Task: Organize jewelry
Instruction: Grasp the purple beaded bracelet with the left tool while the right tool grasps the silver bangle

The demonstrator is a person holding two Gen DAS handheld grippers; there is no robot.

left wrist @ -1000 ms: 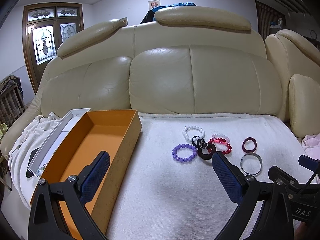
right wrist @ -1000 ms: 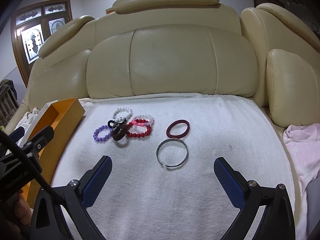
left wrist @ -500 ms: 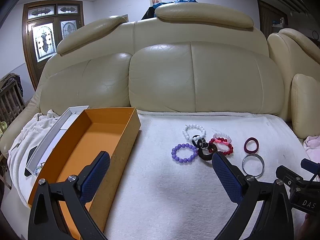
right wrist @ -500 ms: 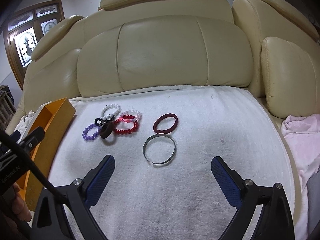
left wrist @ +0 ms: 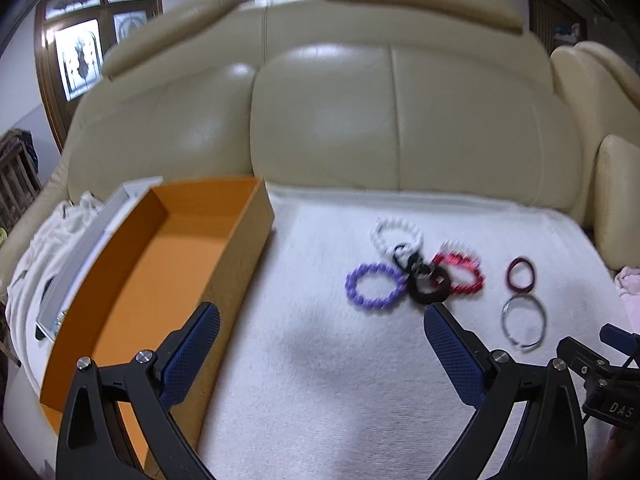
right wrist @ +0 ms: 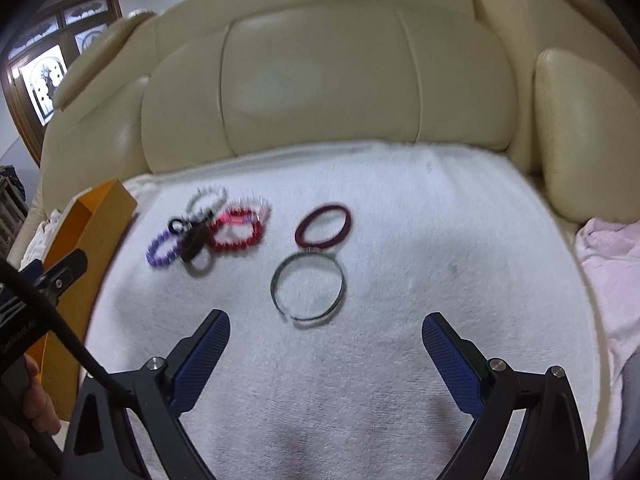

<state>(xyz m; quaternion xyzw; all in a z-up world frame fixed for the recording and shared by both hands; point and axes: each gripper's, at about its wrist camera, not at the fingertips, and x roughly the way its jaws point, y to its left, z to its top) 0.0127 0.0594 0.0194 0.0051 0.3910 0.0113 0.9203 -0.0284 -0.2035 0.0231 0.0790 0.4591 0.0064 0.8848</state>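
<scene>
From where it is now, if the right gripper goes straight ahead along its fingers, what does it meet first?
Probably the silver bangle, lying flat on the white towel ahead of the open right gripper. Depth is unclear.

White letters "DAS" legible on black right gripper (left wrist: 608,396) body; lettering on left gripper (right wrist: 24,328) body too blurred.

Glossy cream leather sofa (left wrist: 360,112); nubbly white terry towel (right wrist: 360,360) — matt; matt orange cardboard box (left wrist: 236,256); shiny thin metal bangle (right wrist: 308,290) (open-ended); glossy purple bead bracelet (left wrist: 374,285).
</scene>
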